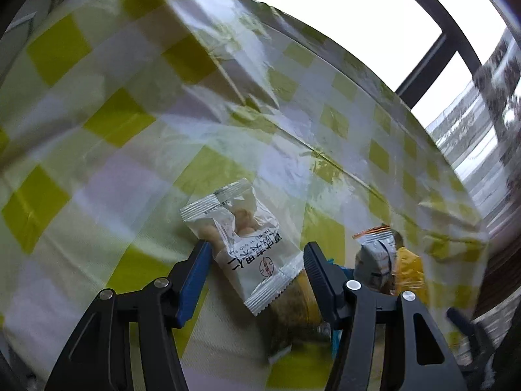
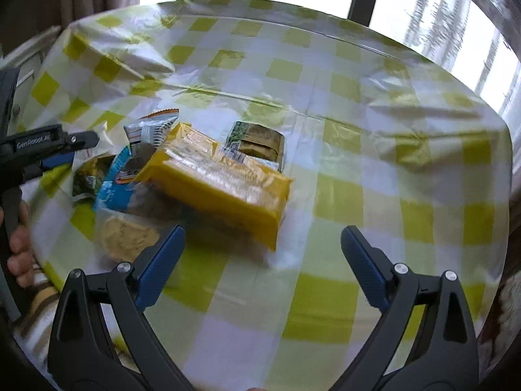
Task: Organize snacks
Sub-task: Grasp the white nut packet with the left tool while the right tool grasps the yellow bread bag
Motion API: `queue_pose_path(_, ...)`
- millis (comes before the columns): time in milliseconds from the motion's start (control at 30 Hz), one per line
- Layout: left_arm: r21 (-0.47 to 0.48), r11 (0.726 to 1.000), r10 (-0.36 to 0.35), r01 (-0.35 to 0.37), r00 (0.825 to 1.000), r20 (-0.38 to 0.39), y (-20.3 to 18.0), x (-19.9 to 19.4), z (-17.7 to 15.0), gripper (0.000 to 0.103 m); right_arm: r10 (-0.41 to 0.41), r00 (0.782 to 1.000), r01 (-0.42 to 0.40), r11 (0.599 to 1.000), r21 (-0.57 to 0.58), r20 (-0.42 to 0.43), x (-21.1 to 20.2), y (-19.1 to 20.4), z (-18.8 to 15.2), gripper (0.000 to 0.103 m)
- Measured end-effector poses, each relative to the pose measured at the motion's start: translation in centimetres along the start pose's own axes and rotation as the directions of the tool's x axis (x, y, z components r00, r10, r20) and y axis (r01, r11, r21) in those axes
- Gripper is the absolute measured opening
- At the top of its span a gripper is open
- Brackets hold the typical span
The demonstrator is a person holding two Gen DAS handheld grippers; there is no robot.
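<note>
Left gripper, black with blue pads, jaws partly parted around a white crinkle-edged snack sachet printed with dark characters; whether the pads press on it cannot be told. Right gripper released, jaws spread wide and empty, poised above the surface, which is covered in a yellow-green and white checked plastic cloth. Just beyond the right gripper lies a long yellow plastic snack packet. Behind that packet: an olive-green pouch. Left of that packet: a silver-and-orange sachet, a blue-rimmed wrapper and a clear-wrapped round golden biscuit.
</note>
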State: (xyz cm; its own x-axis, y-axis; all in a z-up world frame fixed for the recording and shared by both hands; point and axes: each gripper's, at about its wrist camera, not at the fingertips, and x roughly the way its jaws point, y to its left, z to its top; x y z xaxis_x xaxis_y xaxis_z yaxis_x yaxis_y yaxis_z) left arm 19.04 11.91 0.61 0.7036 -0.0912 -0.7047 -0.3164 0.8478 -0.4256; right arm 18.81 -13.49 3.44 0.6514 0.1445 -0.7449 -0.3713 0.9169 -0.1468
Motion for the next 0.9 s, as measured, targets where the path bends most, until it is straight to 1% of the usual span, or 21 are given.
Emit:
queue_pose_path(133, 0.059, 0.997, 0.046, -0.047, 0.999, 0.019, -1.2, 1.4, 0.9, 0.059, -0.005, 1.0, 0.007, 0.995, -0.095, 0.021, 1.0, 0.3, 1.4, 0.097)
queue_pose_path(233, 0.118, 0.989, 0.089, -0.093, 0.995, 0.038, -2.1, 2.5, 1.3, 0.059, 0.006, 1.0, -0.002, 0.987, -0.161, 0.024, 1.9, 0.7, 2.5, 0.097)
queue_pose_path(300, 0.119, 0.988, 0.098, -0.102, 0.994, 0.042, -2.1, 2.9, 1.7, 0.055, 0.025, 1.0, -0.022, 0.978, -0.207, 0.014, 2.6, 1.2, 3.0, 0.097)
queue_pose_path(400, 0.098, 0.991, 0.088, -0.092, 0.995, 0.044, -1.8, 3.4, 2.3, 0.047, 0.06, 0.998, -0.062, 0.965, -0.254, -0.014, 3.9, 1.6, 3.9, 0.097)
queue_pose_path(433, 0.089, 0.992, 0.089, -0.093, 0.995, 0.045, -1.6, 3.3, 2.3, 0.04, 0.07, 0.997, -0.074, 0.964, -0.254, -0.028, 4.4, 1.6, 4.2, 0.097)
queue_pose_path(467, 0.077, 0.993, 0.081, -0.085, 0.996, 0.046, -1.2, 3.3, 2.3, 0.035, 0.076, 0.996, -0.085, 0.965, -0.247, -0.046, 5.1, 1.6, 4.5, 0.097)
queue_pose_path(533, 0.046, 0.997, 0.063, -0.065, 0.997, 0.048, -0.5, 2.9, 2.2, 0.029, 0.097, 0.991, -0.114, 0.971, -0.21, -0.09, 6.4, 1.4, 4.9, 0.095)
queue_pose_path(567, 0.034, 0.998, 0.054, -0.055, 0.997, 0.048, -0.2, 2.8, 2.2, 0.027, 0.11, 0.989, -0.128, 0.973, -0.192, -0.1, 6.7, 1.3, 4.8, 0.088)
queue_pose_path(600, 0.028, 0.998, 0.049, -0.051, 0.998, 0.048, 0.0, 2.8, 2.2, 0.026, 0.142, 0.984, -0.158, 0.975, -0.157, -0.109, 6.9, 1.1, 4.7, 0.084)
queue_pose_path(633, 0.026, 0.998, 0.048, -0.049, 0.998, 0.048, 0.0, 2.7, 2.1, 0.025, 0.156, 0.981, -0.171, 0.976, -0.134, -0.111, 7.0, 1.0, 4.6, 0.081)
queue_pose_path(667, 0.029, 0.998, 0.049, -0.05, 0.998, 0.049, -0.1, 2.7, 2.1, 0.025, 0.166, 0.98, -0.177, 0.978, -0.108, -0.109, 7.0, 0.8, 4.5, 0.075)
queue_pose_path(700, 0.033, 0.998, 0.048, -0.05, 0.998, 0.048, -0.2, 2.7, 2.1, 0.025, 0.174, 0.979, -0.183, 0.98, -0.083, -0.109, 6.9, 0.7, 4.2, 0.072)
queue_pose_path(767, 0.032, 0.999, 0.04, -0.041, 0.998, 0.045, -0.2, 2.7, 2.0, 0.024, 0.16, 0.982, -0.167, 0.984, -0.067, -0.099, 6.5, 0.6, 3.8, 0.063)
queue_pose_path(833, 0.022, 0.999, 0.028, -0.029, 0.999, 0.041, 0.1, 2.7, 2.0, 0.022, 0.152, 0.985, -0.155, 0.988, -0.028, -0.085, 5.8, 0.3, 3.2, 0.059)
queue_pose_path(900, 0.011, 1.0, 0.019, -0.019, 0.999, 0.039, 0.3, 2.7, 2.0, 0.02, 0.157, 0.985, -0.156, 0.988, 0.01, -0.078, 5.3, 0.0, 2.7, 0.058)
